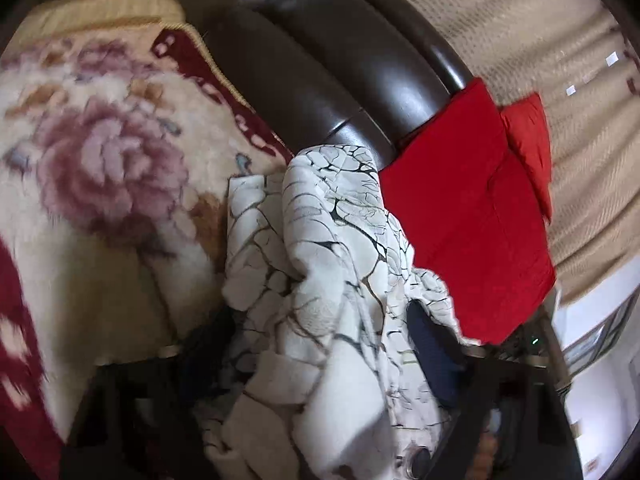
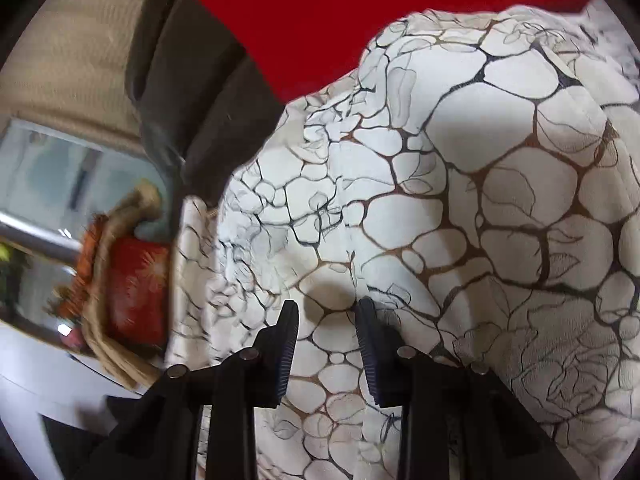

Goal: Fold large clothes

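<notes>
A white garment (image 1: 340, 248) with a black and brown crackle print hangs from a dark wooden bed frame (image 1: 320, 80) down into my left gripper (image 1: 316, 316). A thick bunch of it fills the space between the jaws. The right finger (image 1: 432, 352) shows beside the cloth, while the left one is mostly covered, so I cannot see whether the pads press. In the right wrist view the same garment (image 2: 460, 200) fills the frame. My right gripper (image 2: 327, 303) hovers just over it, jaws apart, with nothing pinched between the fingers (image 2: 288, 344).
A red cloth (image 1: 460, 216) (image 2: 340, 12) drapes over the dark frame (image 2: 192, 100) beside the garment. A floral blanket (image 1: 100, 152) lies on the left, beige knit fabric (image 1: 540, 20) behind. A woven basket (image 2: 120, 300) with a red item stands on a white surface (image 2: 24, 400).
</notes>
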Demonstrator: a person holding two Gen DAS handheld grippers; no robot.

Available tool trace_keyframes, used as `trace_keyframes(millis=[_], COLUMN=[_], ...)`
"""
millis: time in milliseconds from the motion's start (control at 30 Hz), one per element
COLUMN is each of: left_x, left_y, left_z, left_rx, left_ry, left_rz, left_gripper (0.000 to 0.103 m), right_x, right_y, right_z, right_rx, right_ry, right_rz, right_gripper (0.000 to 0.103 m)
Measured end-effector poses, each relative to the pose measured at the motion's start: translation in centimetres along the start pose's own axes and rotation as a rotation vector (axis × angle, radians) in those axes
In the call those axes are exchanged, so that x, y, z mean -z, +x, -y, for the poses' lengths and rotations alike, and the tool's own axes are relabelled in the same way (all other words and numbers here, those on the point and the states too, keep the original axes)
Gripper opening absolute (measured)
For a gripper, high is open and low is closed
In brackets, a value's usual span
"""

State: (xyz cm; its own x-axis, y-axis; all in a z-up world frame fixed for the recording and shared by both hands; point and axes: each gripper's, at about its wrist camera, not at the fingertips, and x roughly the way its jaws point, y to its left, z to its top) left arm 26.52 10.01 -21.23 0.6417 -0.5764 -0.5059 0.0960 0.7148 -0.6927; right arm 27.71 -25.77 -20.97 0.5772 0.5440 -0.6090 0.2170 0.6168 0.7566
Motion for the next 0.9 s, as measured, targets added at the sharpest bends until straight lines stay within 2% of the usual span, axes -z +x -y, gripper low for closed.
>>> trace_keyframes(millis=[33,133,167,233,300,367,433,467,533,567,600,667,700,733,800,900], left_x=[0.0,-0.3,-0.4,-0.5,-0.4,-0.3,-0.4,-0.5,-0.6,-0.7,-0.7,-1.0,-1.1,-1.2,-1.1,-1.2], left_y=[0.2,0.4,0.5,0.7,1.0,1.3,1.5,1.5,1.9,2.2,2.3,2.3,2.3,2.5,3.0,4.0], left_z=[0.3,-0.1,-0.4,-0.9,-0.9,-0.3,0.1,0.3,0.9,1.2,1.2,1.2,1.3,1.3,1.3,1.9], left_rx=[-0.022,-0.009,0.000,0.023,0.060,0.047,0.045,0.043,-0.007,-0.024,-0.017,0.017,0.028,0.028,0.056,0.037], left_ry=[0.029,0.010,-0.011,-0.062,-0.093,-0.053,-0.027,-0.016,0.034,0.054,0.053,0.029,0.018,0.005,-0.038,0.010], left_rz=[-0.005,-0.016,-0.022,-0.032,-0.040,-0.053,-0.053,-0.046,-0.044,-0.051,-0.051,-0.041,-0.039,-0.036,-0.045,-0.070], left_gripper=[0.044,0.041,0.044,0.082,0.089,0.089,0.087,0.081,0.046,0.041,0.038,0.038,0.044,0.067,0.095,0.094], right_x=[-0.1,-0.1,0.0,0.2,0.3,0.4,0.4,0.4,0.3,0.4,0.5,1.0,1.2,1.4,1.7,2.0], right_y=[-0.1,-0.2,-0.3,-1.5,-3.4,-5.8,-8.1,-8.6,-8.6,-7.8,-7.1,-7.7,-8.3,-9.3,-10.9,-12.9], right_z=[0.2,0.8,1.0,1.3,1.3,1.0,0.8,0.9,1.8,2.6,3.4,3.7,3.5,3.4,3.6,4.8], right_rx=[-0.015,-0.052,-0.063,-0.076,-0.075,-0.038,0.037,0.072,0.195,0.243,0.251,0.224,0.220,0.212,0.210,0.200], right_ry=[0.017,0.036,0.046,0.067,0.045,-0.001,-0.054,-0.069,-0.093,-0.090,-0.080,-0.076,-0.089,-0.103,-0.105,-0.085], right_rz=[-0.008,-0.018,-0.023,-0.011,0.024,0.097,0.181,0.195,0.172,0.118,0.070,0.079,0.082,0.098,0.138,0.173], right_gripper=[0.034,0.034,0.034,0.033,0.035,0.035,0.035,0.035,0.035,0.034,0.034,0.034,0.034,0.034,0.034,0.034])
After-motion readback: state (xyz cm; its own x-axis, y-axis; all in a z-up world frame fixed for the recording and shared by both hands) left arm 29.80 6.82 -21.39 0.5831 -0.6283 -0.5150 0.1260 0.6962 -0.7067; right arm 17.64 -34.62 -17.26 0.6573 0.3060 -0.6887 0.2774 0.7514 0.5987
